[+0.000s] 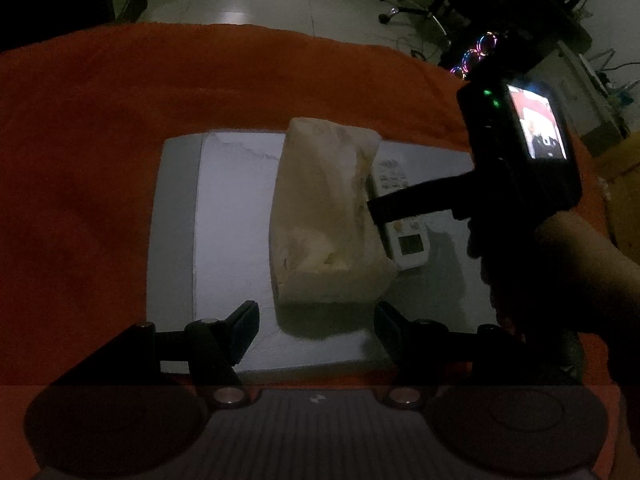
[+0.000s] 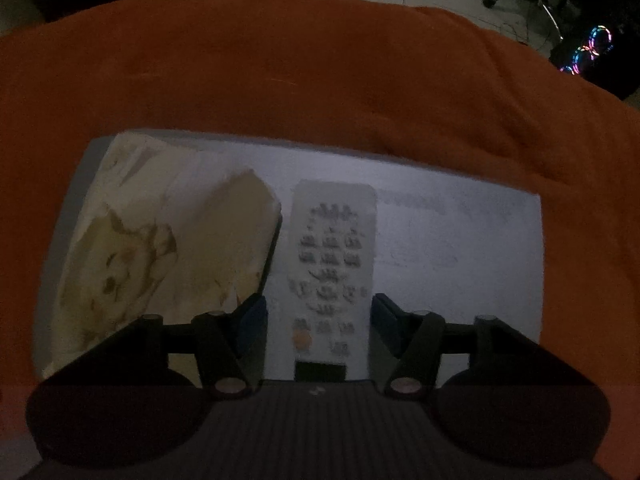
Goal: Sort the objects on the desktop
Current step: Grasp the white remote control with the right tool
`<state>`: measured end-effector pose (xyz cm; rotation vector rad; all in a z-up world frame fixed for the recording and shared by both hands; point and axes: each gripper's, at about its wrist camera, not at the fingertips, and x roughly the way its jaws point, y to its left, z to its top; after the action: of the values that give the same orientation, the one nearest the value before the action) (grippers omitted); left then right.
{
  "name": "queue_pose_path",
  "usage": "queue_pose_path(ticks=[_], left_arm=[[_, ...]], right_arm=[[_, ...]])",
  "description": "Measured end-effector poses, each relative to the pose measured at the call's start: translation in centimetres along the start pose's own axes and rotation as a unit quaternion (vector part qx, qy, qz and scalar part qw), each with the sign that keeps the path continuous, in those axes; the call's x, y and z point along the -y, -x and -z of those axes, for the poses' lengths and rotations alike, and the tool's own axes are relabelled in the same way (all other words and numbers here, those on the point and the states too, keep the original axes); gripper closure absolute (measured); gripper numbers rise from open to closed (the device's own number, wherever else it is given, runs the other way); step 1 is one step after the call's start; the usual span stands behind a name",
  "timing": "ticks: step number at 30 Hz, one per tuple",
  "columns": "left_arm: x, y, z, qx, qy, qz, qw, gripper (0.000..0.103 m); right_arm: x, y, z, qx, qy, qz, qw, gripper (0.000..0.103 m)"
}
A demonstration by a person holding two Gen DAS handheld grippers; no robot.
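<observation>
A cream tissue pack (image 1: 326,216) lies on a white board (image 1: 232,216) on the orange cloth. A white remote control (image 1: 404,220) lies to its right. My left gripper (image 1: 316,322) is open and empty, just short of the pack's near end. My right gripper (image 2: 318,320) is open, its fingers on either side of the remote (image 2: 332,264), which lies flat on the board (image 2: 452,256). The tissue pack (image 2: 160,248) lies to the left of it. In the left wrist view, one right finger (image 1: 412,200) reaches over the remote.
The orange cloth (image 1: 120,120) covers the table around the board. Beyond the far edge are a pale floor, office chair legs (image 1: 404,4) and a computer with coloured lights (image 2: 588,50). A cardboard box (image 1: 624,176) stands at the right.
</observation>
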<state>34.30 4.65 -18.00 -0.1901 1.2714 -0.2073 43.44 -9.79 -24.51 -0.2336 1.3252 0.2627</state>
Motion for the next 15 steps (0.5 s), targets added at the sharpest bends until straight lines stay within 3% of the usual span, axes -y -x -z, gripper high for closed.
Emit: queue_pose_path(ticks=[15], left_arm=[[1.0,1.0,1.0,0.004,-0.007,-0.008,0.9999,0.041]], right_arm=[[1.8,2.5,1.4,0.003,-0.021,-0.017,1.0,0.054]])
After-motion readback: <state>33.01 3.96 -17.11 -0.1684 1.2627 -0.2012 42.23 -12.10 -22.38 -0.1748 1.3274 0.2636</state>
